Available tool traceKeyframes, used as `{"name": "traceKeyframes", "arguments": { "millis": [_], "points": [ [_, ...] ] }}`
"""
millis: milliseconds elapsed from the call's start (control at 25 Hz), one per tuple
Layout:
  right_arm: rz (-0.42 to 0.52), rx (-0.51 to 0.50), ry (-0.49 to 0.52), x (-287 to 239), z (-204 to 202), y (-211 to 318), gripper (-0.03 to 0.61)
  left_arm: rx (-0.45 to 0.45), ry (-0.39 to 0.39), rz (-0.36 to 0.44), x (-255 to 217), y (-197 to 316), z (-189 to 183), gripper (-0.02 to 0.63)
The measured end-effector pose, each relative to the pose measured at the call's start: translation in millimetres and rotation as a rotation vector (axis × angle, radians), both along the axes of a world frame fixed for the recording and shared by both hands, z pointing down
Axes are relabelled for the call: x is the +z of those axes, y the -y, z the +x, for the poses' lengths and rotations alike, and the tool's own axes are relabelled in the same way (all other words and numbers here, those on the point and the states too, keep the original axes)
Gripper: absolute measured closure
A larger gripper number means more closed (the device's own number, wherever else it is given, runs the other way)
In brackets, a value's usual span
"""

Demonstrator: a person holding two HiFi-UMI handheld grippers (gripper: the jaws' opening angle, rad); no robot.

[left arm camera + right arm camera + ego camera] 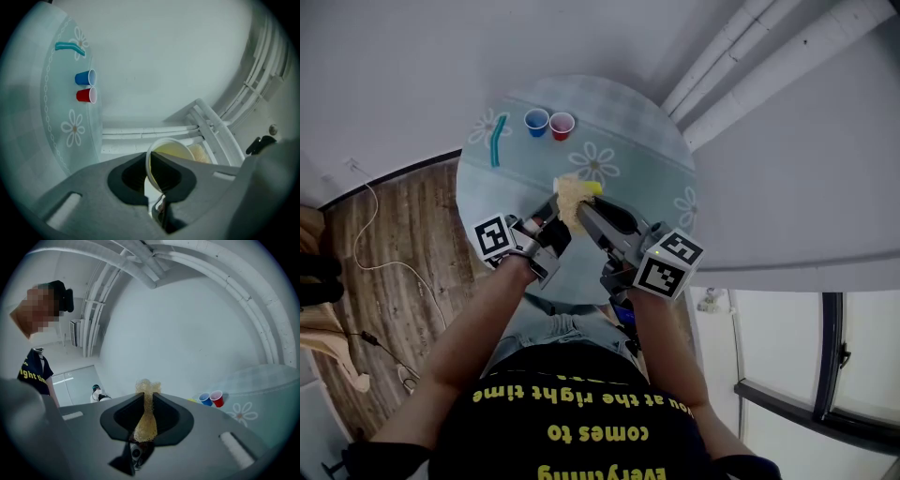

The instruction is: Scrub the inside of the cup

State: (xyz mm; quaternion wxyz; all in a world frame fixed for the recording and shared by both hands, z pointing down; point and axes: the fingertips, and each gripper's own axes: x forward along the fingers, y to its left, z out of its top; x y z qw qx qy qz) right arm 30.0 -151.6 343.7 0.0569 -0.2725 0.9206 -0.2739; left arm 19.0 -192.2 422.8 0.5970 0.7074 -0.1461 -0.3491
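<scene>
Head view: forearms (478, 328) lowest in frame. The left gripper (559, 225) and right gripper (582, 212) meet mid-frame above the table (628, 141).

Left gripper view: jaws nearly together, pinching the cup (169, 152) wall at frame centre. The sponge (204, 153) sits just beside its mouth.

Right gripper view: jaws clamp the sponge. Scrubbing probably unfinished.

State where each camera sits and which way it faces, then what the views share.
Head view: on the person's head, facing steeply down at the round table; both forearms, the left tool and the right tool show.
Left gripper view: on the left tool, facing along its jaws, shut on the cup wall, towards the white wall.
Right gripper view: on the right tool, facing along its jaws, shut on the sponge; the person's shirt shows at left.
Shared: all three show the blue cup and red cup.
</scene>
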Motion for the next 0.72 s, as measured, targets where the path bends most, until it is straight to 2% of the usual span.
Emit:
{"name": "traceKeyframes", "arguments": {
  "millis": [400, 720],
  "points": [
    [0.024, 0.105, -0.024, 1.1, 36.6, 12.5, 0.518, -0.028, -0.098, -0.066, -3.6, 0.6, -11.9, 0.597],
    [0.042, 0.033, 0.009, -0.4, 21.2, 4.8, 0.517, -0.047, -0.147, -0.115, -1.0, 3.8, -7.6, 0.597]
  ]
}}
